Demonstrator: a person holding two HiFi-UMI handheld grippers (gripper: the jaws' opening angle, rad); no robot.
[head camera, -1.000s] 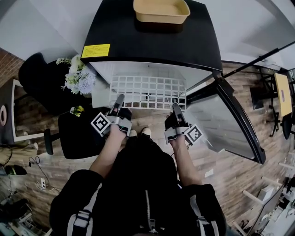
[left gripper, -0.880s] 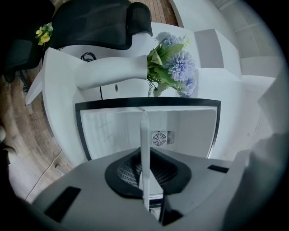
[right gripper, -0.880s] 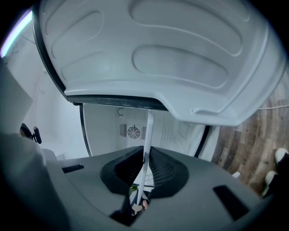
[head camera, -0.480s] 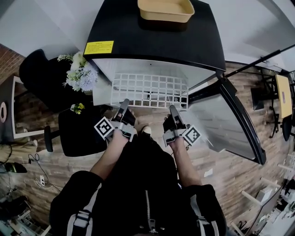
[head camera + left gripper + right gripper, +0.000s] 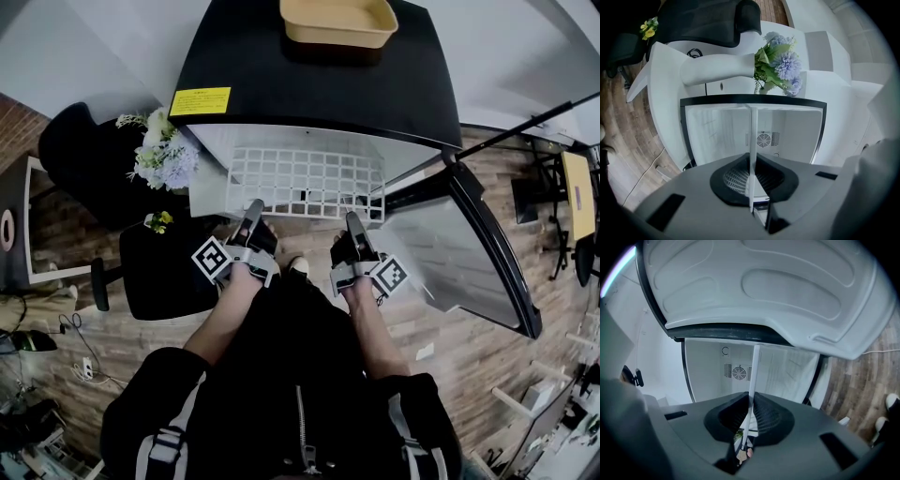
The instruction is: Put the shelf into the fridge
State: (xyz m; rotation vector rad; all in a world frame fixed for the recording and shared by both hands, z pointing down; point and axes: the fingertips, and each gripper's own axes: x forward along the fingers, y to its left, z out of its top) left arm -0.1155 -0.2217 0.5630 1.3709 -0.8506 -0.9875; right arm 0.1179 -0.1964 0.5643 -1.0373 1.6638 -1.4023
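One fridge, one shelf, one tray, one label, one bouquet and two grippers, the left gripper and the right gripper, are showing.

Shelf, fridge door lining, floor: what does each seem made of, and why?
shelf: white-coated wire or plastic, perhaps; thin-barred open grid.
fridge door lining: glossy moulded plastic, likely; rounded embossed shapes.
floor: wood or wood-look planks; grain, staggered joints.

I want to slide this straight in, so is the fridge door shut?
No, the fridge door stands swung wide open, to the right of the shelf.
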